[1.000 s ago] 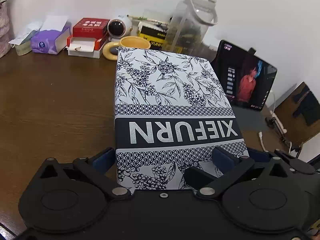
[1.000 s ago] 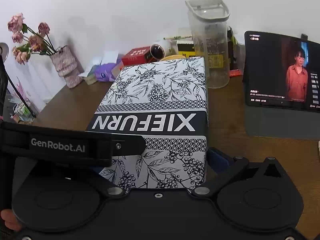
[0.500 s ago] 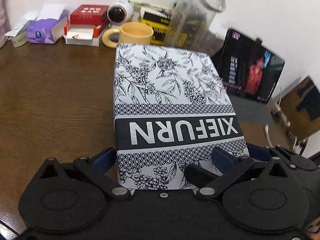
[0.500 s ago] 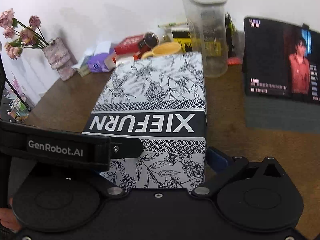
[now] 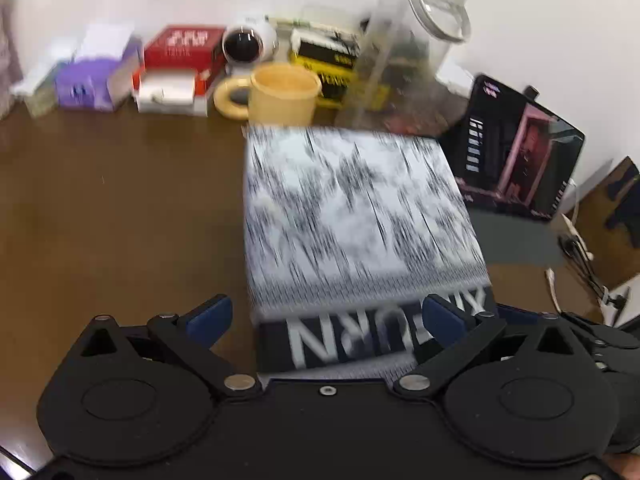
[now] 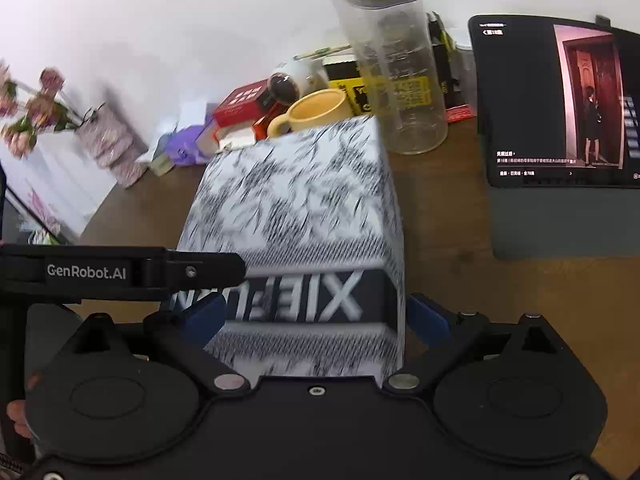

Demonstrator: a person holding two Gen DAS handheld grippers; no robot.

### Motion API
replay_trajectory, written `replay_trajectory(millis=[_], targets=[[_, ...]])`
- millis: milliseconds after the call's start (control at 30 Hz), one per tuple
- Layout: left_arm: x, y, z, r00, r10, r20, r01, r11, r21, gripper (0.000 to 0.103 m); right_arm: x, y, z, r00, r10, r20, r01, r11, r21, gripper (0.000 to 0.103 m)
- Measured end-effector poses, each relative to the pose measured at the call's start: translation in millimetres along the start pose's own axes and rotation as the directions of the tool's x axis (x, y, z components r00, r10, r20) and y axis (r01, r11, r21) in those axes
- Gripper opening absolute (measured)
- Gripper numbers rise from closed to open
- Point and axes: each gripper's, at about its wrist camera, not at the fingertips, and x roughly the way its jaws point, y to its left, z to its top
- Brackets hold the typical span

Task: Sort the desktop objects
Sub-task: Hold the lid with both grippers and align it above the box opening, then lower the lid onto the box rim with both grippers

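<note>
Right wrist view: "GenRobot.AI" strap (image 6: 86,271), blurred box (image 6: 296,216) perhaps "XIE…", between spread tongs (image 6: 316,316).

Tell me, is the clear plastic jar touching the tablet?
Apart. The right wrist view shows bare brown table between the base of the clear jar and the tablet.

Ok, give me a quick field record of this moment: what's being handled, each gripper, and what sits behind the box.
handled: patterned box, blurred, likely moving
left gripper: open, fingers either side of box; contact unclear
right gripper: open, fingers flank box's near end
behind box: yellow mug, clear jar
right of box: tablet, screen on
back row: red box, purple tissue pack
surface: brown table
</note>
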Motion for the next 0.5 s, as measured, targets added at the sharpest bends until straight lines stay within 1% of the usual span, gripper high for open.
replay_trajectory(millis=[67, 100, 200, 300, 400, 467, 500], targets=[[6, 3, 13, 1.0, 0.007, 0.007, -0.007, 1.0, 0.002, 0.101, 7, -1, 12, 1.0, 0.011, 0.002, -0.012, 1.0, 0.02, 0.097], [10, 4, 20, 1.0, 0.007, 0.006, -0.007, 1.0, 0.003, 0.101, 11, 0, 17, 1.0, 0.009, -0.004, -0.009, 1.0, 0.019, 0.092], [24, 9, 36, 1.0, 0.02, -0.002, -0.02, 1.0, 0.006, 0.1, 18, 0, 22, 1.0, 0.007, -0.015, -0.006, 0.999, 0.034, 0.087], [33, 13, 43, 1.0, -0.013, -0.012, 0.014, 1.0, 0.01, 0.1, 23, -3, 24, 1.0, 0.013, -0.02, -0.011, 0.998, 0.059, 0.088], [37, 13, 46, 0.999, -0.027, -0.027, 0.027, 0.999, 0.022, 0.102, 27, -5, 26, 1.0, 0.018, -0.024, -0.016, 0.996, 0.084, 0.089], [40, 17, 48, 0.998, -0.047, -0.044, 0.048, 0.999, 0.009, 0.103, 30, -7, 27, 0.999, 0.022, -0.028, -0.019, 0.995, 0.101, 0.09], [43, 21, 50, 0.996, -0.064, -0.059, 0.064, 0.998, -0.014, 0.103, 32, -8, 28, 0.999, 0.024, -0.029, -0.021, 0.994, 0.109, 0.09]])
